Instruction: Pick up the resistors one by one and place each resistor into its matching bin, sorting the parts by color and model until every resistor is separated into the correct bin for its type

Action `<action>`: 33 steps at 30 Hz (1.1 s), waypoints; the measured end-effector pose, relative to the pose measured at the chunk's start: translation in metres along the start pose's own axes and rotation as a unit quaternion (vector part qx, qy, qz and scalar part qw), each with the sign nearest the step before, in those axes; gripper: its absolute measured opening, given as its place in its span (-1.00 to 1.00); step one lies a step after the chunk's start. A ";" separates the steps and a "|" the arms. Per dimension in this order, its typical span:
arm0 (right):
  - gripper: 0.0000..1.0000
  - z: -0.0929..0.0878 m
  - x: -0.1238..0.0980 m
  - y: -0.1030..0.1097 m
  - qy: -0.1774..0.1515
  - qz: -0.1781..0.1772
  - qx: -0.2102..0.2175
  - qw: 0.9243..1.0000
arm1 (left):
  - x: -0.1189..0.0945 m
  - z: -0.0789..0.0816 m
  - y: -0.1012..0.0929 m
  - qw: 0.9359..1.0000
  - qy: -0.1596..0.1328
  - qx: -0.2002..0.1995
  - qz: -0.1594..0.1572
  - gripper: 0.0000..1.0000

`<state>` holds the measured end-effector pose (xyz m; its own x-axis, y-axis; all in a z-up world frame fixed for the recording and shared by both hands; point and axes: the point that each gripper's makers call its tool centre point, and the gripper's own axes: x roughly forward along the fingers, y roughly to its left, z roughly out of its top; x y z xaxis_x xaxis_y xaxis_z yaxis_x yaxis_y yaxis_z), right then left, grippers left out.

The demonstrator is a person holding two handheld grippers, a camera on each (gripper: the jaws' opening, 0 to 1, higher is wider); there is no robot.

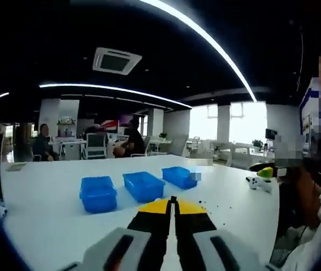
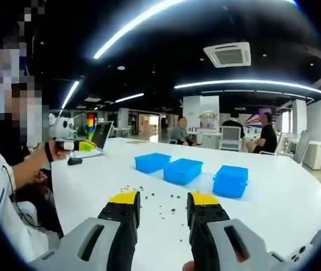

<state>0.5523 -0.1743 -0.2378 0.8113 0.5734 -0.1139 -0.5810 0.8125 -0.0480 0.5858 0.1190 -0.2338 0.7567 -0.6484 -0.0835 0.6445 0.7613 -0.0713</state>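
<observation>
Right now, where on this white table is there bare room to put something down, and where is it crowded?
Bare table lies beyond the three blue bins toward the seated people, and to the right of the end bin in the right gripper view. It is crowded between the bins and the jaws, where small dark resistors lie scattered.

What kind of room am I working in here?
Most likely an open-plan office: a large white table, office chairs and desks behind it, a ceiling air-conditioning unit and long strip lights.
</observation>
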 end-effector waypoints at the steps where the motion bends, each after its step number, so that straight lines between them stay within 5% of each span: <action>1: -0.30 0.004 0.000 -0.003 -0.003 -0.007 0.000 1.000 | 0.001 0.000 0.002 1.000 -0.002 -0.001 0.001 -0.88; 6: -0.30 0.012 0.001 -0.002 -0.011 -0.008 -0.005 1.000 | 0.014 0.018 0.030 0.999 -0.025 -0.030 0.030 -0.88; 14: -0.30 0.017 -0.002 -0.003 -0.014 -0.010 -0.013 1.000 | 0.062 0.038 0.082 0.996 -0.015 -0.042 0.072 -0.88; 23: -0.31 0.020 -0.007 -0.007 -0.019 -0.016 -0.015 1.000 | 0.121 0.033 0.142 0.988 0.004 -0.092 0.122 -0.88; 33: -0.32 0.025 -0.010 -0.012 -0.025 -0.023 -0.015 0.999 | 0.175 0.016 0.192 0.982 0.036 -0.057 0.175 -0.88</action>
<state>0.5523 -0.1869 -0.2117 0.8389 0.5409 -0.0604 -0.5442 0.8350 -0.0810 0.8437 0.1514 -0.2458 0.9170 -0.3487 -0.1935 0.3268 0.9352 -0.1365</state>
